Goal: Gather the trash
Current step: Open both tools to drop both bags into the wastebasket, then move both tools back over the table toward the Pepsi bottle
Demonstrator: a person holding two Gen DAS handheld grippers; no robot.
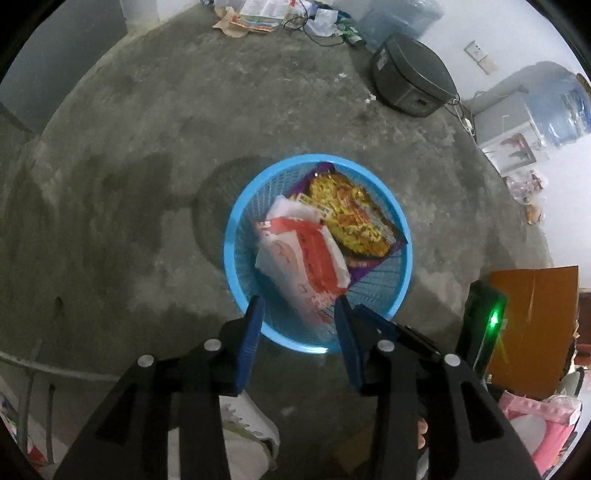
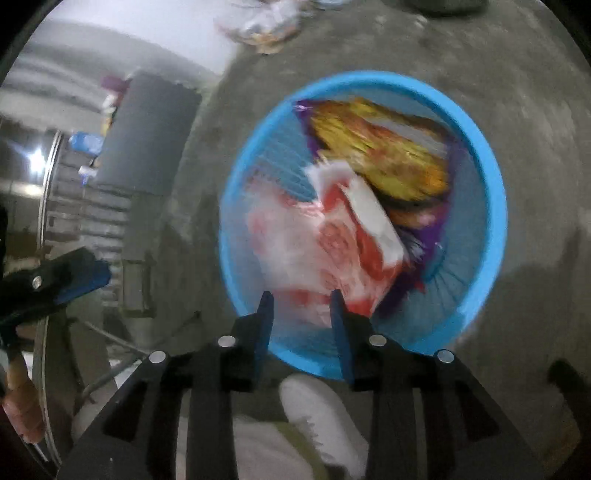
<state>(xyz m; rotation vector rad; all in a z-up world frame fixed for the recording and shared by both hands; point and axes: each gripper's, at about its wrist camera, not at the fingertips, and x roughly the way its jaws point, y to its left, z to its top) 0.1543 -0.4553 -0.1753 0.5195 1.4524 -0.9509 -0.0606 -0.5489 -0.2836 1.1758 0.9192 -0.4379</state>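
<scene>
A blue mesh basket stands on the concrete floor and also shows in the right wrist view. In it lie a red-and-white wrapper and a yellow-and-purple noodle packet. My left gripper is open and empty just above the basket's near rim. My right gripper is open over the near rim too, with the red-and-white wrapper showing between its fingers; the view is blurred. The left gripper's fingers show at the left edge of the right wrist view.
A pile of papers and bags lies at the far wall. A dark round appliance sits to the right, near water jugs. An orange box stands at right. A white shoe is below the grippers.
</scene>
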